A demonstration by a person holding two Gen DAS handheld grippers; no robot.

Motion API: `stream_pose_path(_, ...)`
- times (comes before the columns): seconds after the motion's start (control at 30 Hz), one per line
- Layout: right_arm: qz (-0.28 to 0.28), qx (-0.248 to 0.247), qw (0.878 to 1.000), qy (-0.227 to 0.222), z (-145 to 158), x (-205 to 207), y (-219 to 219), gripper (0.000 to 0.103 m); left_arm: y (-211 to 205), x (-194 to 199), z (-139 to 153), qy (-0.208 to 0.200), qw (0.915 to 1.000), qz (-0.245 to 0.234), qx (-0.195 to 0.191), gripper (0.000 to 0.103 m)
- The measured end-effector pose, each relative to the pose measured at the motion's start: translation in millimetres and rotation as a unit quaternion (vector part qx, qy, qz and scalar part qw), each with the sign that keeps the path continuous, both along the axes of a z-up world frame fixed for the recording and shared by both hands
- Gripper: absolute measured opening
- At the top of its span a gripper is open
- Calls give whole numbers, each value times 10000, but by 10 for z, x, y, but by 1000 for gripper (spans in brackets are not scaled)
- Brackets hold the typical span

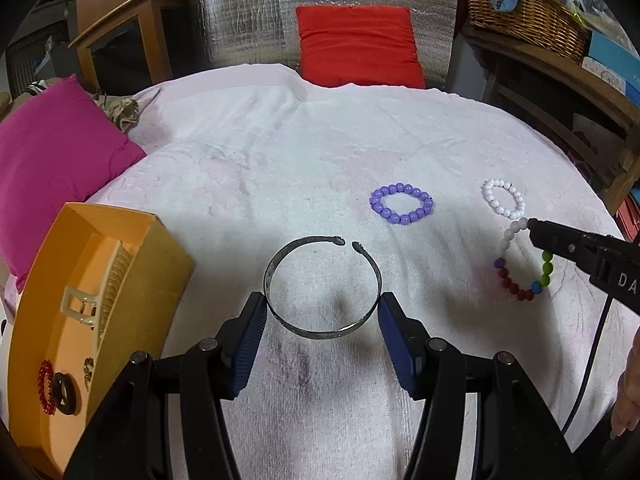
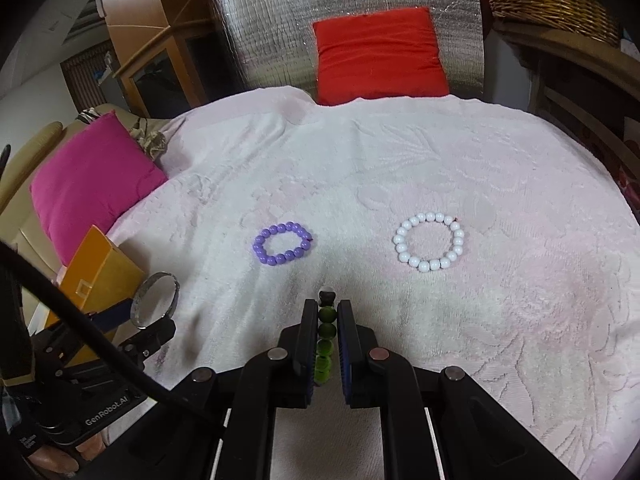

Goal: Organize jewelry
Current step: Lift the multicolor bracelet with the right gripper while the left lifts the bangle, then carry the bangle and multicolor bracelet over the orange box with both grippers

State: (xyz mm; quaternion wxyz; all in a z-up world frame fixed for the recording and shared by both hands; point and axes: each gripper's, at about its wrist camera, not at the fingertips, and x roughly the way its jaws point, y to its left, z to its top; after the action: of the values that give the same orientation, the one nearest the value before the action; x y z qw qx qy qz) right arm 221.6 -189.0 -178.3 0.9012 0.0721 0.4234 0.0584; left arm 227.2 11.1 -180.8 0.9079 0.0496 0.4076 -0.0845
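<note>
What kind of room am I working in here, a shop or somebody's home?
Most likely a home, probably a living room or bedroom. The work surface is a pink towel spread over something soft, with cushions beside it, and a wicker basket of household odds and ends sits on a wooden shelf.

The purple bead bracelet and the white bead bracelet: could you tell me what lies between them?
Only bare pink towel separates the purple bead bracelet from the white bead bracelet, clearest in the right wrist view.

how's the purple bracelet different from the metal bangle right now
The purple bracelet is a closed loop of round beads; the metal bangle is a flat band with a gap. The purple bracelet lies free on the towel, while the bangle sits between the left gripper fingers. Both are ring-shaped.
</note>
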Motion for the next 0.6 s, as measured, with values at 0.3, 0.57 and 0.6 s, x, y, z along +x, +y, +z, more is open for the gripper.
stream_pose_path(0.3, 224, 113, 9994, -239, 177, -79, 122, 11, 93, -147, 48, -293, 9994, 141, 89, 59)
stream_pose_path(0.57, 509, 254, 9970, -526, 332, -180, 260, 11, 214, -357, 130, -509, 9983, 273, 21, 59)
stream_pose_path(0.6, 554, 284, 9966, -542, 345, -188, 280, 11, 248, -398, 157, -558, 9980, 310, -19, 59)
